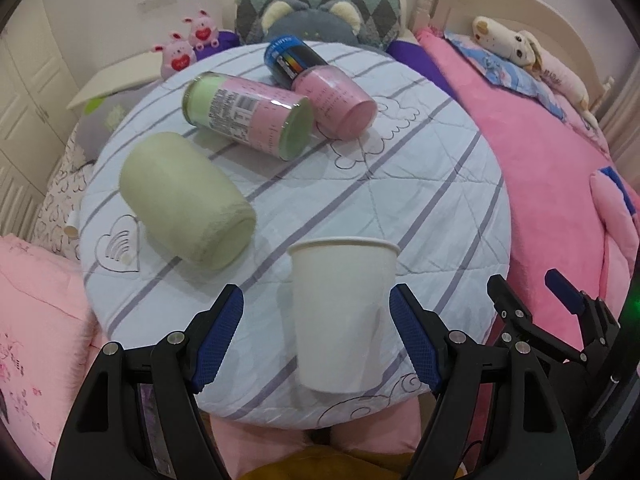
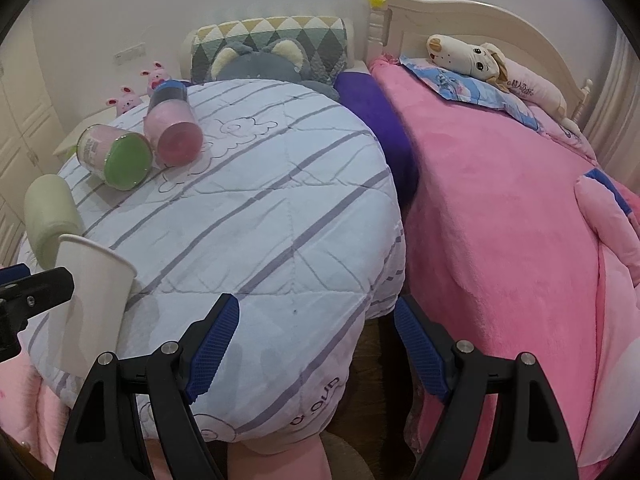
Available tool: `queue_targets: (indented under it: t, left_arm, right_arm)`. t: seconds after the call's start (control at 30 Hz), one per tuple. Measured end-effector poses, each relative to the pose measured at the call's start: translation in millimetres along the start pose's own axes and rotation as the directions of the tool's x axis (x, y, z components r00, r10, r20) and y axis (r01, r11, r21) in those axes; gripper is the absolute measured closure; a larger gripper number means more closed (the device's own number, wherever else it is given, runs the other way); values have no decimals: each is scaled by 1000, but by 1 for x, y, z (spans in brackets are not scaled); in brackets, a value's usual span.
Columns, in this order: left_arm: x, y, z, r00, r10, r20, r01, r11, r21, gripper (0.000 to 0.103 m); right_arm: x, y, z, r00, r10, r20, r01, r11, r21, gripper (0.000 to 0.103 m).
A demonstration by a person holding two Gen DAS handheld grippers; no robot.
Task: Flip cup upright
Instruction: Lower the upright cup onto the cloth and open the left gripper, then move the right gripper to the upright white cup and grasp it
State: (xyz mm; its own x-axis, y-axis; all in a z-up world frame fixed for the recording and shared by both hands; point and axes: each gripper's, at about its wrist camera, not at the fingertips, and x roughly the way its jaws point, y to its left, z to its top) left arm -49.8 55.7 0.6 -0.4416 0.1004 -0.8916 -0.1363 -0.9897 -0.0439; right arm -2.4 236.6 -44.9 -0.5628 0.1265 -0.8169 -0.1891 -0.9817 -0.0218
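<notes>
A white paper cup [image 1: 340, 316] stands upright, mouth up, near the front edge of the round quilt-covered table [image 1: 420, 184]. My left gripper [image 1: 316, 336] is open, its blue-padded fingers either side of the cup with gaps on both sides, not touching it. The cup also shows at the left of the right wrist view [image 2: 90, 304], beside the left gripper's finger [image 2: 38, 290]. My right gripper [image 2: 316, 344] is open and empty, over the table's right front edge; it shows at the right in the left wrist view [image 1: 528, 296].
Lying on the table: a pale green roll [image 1: 186, 202], a pink-and-green canister [image 1: 248, 114], a pink canister [image 1: 336, 98] and a dark blue can [image 1: 288, 58]. A pink bed [image 2: 500, 220] with plush toys lies to the right. Cushions and pig toys sit behind the table.
</notes>
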Motion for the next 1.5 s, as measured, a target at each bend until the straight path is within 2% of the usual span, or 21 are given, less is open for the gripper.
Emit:
queue_targets:
  t: [0.13, 0.3, 0.57, 0.7, 1.0, 1.1, 1.27, 1.5]
  left_arm:
    - [-7, 7, -6, 1000, 16, 23, -16, 1000, 15, 26]
    - [-6, 24, -11, 1000, 8, 13, -8, 1000, 23, 26]
    - [-4, 67, -17, 997, 78, 6, -78, 997, 2, 26]
    - [-4, 82, -19, 995, 103, 12, -103, 995, -2, 26]
    - [5, 99, -19, 995, 103, 7, -103, 994, 44, 26]
    - [9, 105, -18, 997, 83, 1, -83, 995, 51, 26]
    - [10, 117, -16, 999, 54, 5, -54, 998, 41, 26]
    - [13, 133, -16, 999, 39, 10, -39, 999, 8, 26]
  right_arm:
    - [-5, 8, 0, 1000, 11, 11, -10, 1000, -12, 22]
    - [-12, 19, 1, 999, 41, 24, -40, 999, -23, 22]
    - [-16, 48, 9, 986, 164, 23, -163, 986, -22, 22]
    - [-14, 67, 10, 984, 176, 6, -176, 984, -41, 22]
    - [-13, 93, 15, 985, 173, -23, -174, 984, -50, 22]
    - [-14, 102, 18, 986, 159, -47, -162, 985, -66, 22]
    - [-9, 111, 26, 951, 259, -168, -271, 961, -52, 22]
    - [-6, 128, 30, 943, 247, -224, -269, 960, -72, 22]
